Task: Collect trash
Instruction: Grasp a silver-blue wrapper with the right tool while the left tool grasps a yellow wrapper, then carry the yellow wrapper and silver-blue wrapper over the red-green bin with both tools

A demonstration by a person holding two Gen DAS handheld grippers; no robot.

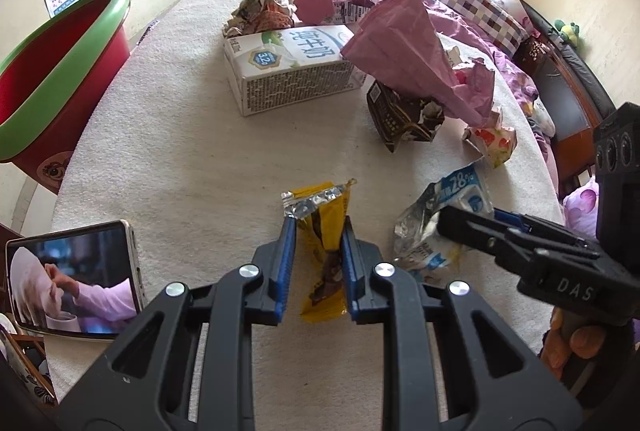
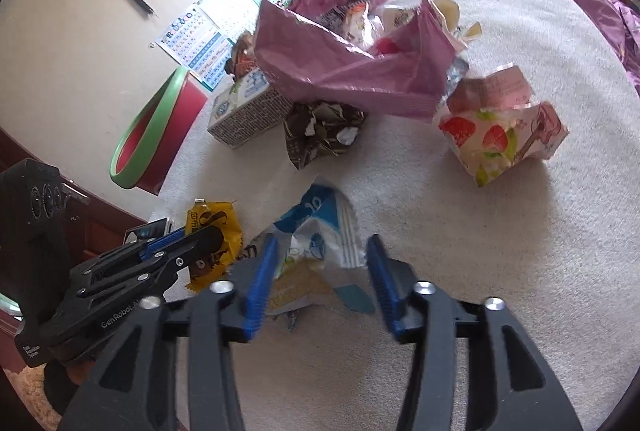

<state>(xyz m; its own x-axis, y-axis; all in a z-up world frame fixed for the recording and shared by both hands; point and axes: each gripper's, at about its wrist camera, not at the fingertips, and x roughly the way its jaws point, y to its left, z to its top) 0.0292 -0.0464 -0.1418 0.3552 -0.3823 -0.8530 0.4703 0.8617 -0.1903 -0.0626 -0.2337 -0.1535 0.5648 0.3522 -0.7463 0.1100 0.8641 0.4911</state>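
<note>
**Two hand-held grippers working the litter on the bed**

The left hand-held gripper is pinching a yellow snack wrapper between its blue pads, the foil end of the wrapper sticking up past the fingertips. It is hovering over the cream blanket that is covering the bed.

Just to its right, the right hand-held gripper is standing with its jaws spread. A crumpled blue and white plastic wrapper is lying on the blanket between the two blue pads, and neither pad is pressing on it.

Further up the blanket more trash is lying in a loose heap: a white milk carton on its side, a torn brown wrapper near it, a large sheet of pink paper draping over both, and a crumpled strawberry-print carton off to the right side. More scrunched paper is sitting behind the milk carton.

A red bin with a green rim is standing beside the bed on the left, well apart from both grippers. A phone with its screen lit is resting at the near left corner of the blanket. A purple quilt is bunching along the far right side of the bed.
</note>
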